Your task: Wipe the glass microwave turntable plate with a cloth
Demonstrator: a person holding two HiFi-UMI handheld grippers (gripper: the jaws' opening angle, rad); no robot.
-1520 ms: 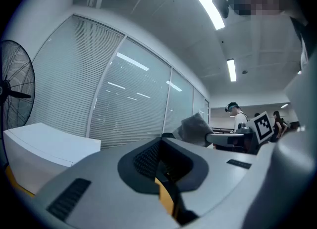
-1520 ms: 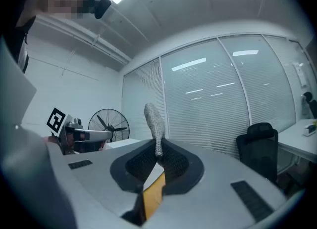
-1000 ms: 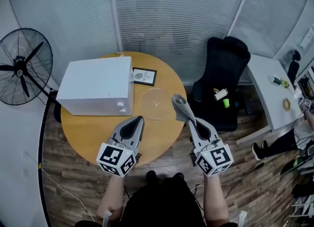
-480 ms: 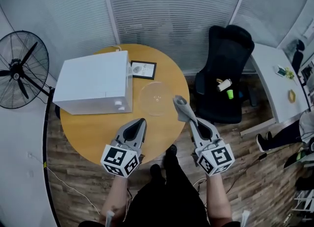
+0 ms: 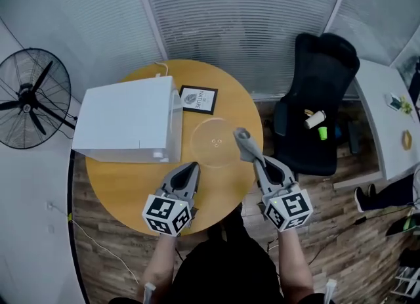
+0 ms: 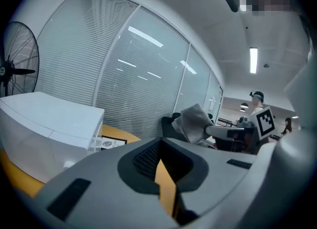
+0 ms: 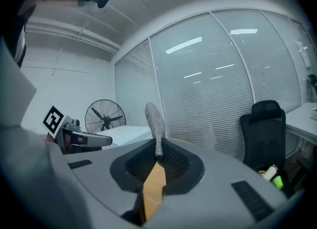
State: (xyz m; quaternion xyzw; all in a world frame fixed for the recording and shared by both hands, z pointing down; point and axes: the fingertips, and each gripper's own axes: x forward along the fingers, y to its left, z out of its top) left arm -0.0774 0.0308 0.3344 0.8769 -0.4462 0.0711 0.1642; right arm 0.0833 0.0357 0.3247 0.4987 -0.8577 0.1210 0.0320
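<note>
Round table point(image 5: 125, 188), glass plate point(image 5: 214, 144) — blinds point(image 5: 249, 20) behind

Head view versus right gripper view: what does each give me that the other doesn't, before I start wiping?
Only the head view shows the glass turntable plate lying on the round table, with the framed card behind it. Only the right gripper view shows, up close, the right gripper with its jaws shut on the cloth. Both show the cloth, the white microwave, the fan, the black chair and the left gripper.
</note>
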